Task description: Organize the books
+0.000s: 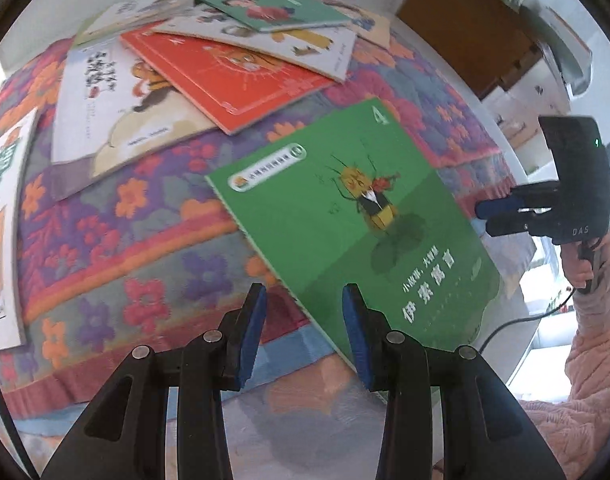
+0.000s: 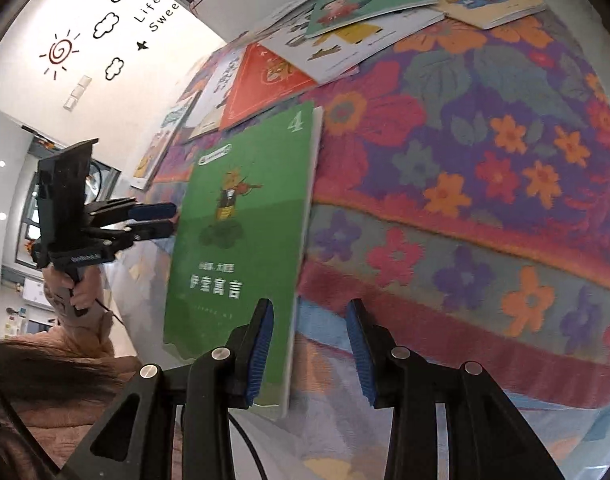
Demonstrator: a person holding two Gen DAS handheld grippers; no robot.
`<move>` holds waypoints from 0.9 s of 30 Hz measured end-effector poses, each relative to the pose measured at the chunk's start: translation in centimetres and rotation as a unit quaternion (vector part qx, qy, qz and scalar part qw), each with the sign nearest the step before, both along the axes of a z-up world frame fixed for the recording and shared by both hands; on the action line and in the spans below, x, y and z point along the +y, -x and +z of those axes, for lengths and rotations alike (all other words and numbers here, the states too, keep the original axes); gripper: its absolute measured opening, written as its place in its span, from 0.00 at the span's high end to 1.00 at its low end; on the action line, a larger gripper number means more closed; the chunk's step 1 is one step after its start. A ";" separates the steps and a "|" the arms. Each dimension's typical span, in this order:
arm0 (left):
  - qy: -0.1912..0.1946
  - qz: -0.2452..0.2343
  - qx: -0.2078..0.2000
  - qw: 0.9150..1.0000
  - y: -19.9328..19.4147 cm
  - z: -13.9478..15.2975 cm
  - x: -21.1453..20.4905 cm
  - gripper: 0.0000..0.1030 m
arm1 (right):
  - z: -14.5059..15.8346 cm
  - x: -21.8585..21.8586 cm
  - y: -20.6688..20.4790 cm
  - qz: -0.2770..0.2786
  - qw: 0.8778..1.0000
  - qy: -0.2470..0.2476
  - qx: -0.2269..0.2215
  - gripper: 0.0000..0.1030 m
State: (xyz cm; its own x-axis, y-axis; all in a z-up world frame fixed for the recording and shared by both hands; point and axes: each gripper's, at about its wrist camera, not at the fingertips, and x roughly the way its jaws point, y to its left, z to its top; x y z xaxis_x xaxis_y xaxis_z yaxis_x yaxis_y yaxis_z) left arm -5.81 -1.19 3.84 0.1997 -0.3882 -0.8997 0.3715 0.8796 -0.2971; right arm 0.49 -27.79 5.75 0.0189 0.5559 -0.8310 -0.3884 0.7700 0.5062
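Left wrist view: left gripper [image 1: 304, 320] jaws parted, gripping nothing, right pad against green book [image 1: 357, 216] on floral blanket [image 1: 105, 240]. Right gripper [image 1: 489, 216] beside the book's far edge.

Right wrist view: right gripper [image 2: 309, 344] jaws spread, empty; left pad over green book [image 2: 241, 240]. One green book, six more scattered behind.

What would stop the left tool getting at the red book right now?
Probably nothing: the left tool has open jaws around the green book's edge, and only bare quilt lies between it and the red book. A pale book overlaps its far side, but the near corner is free.
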 end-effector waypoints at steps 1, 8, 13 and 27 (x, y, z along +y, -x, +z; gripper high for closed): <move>0.005 -0.006 0.004 1.000 0.0 -0.1 -0.3 0.65 | -0.1 0.3 0.0 0.002 1.000 -0.003 0.000 0.65; -0.027 -0.005 -0.014 1.000 -1.8 0.0 -1.5 0.62 | 0.0 3.5 1.2 0.034 0.999 -0.004 0.004 0.60; -0.020 0.013 -0.007 1.000 -3.7 0.0 -0.8 0.62 | 0.1 4.5 0.9 0.012 1.000 0.002 -0.004 0.60; 0.029 0.012 -0.016 0.999 -1.3 -0.7 -0.1 0.56 | -2.2 3.0 -0.7 0.001 0.991 -0.114 0.075 0.60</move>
State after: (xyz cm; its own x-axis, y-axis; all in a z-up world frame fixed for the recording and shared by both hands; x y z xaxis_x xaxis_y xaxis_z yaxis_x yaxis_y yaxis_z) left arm -4.46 -1.32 3.14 0.2371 -0.4340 -0.8692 0.3613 0.8699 -0.3358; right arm 1.20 -24.82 3.53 -0.0966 0.7298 -0.6768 -0.2977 0.6276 0.7193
